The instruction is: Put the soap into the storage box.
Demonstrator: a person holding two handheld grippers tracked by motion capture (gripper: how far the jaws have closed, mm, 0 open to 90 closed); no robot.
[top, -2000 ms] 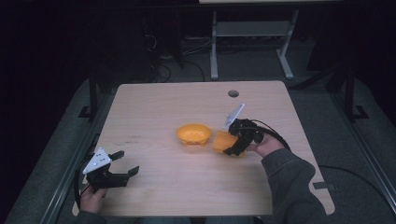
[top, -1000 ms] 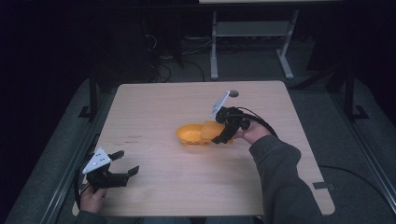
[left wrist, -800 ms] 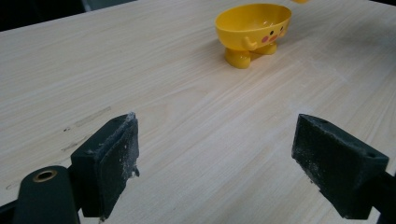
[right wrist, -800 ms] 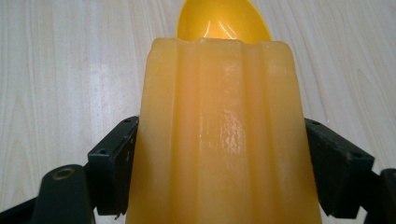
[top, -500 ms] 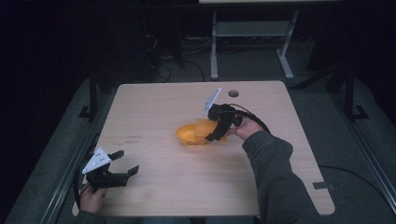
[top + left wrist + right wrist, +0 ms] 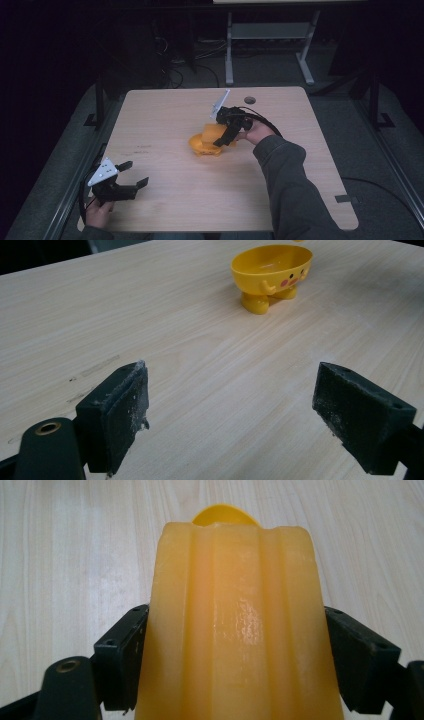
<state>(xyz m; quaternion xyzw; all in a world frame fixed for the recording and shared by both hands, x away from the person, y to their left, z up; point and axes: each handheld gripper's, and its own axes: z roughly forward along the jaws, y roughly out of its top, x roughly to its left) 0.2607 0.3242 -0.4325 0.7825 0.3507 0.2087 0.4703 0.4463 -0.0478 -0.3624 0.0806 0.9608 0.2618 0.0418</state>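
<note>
Bowl (image 6: 271, 270) — yellow, footed, with a small cartoon face — standing upright near the middle of the wooden counter (image 6: 165, 115). Right gripper (image 6: 226, 136) just above it, clamped on a ribbed, translucent orange block (image 6: 240, 625), jaws pressed to both its sides. Left gripper (image 6: 134, 175) low at the near-left corner, well apart from the bowl, jaws spread wide, nothing between the pads (image 6: 117, 417).

Pale matt wood-grain table (image 6: 165, 315); glossy yellow plastic footed bowl (image 6: 271, 270); waxy, ribbed translucent orange block (image 6: 235, 625); scuffed black pads (image 6: 120, 410).
</note>
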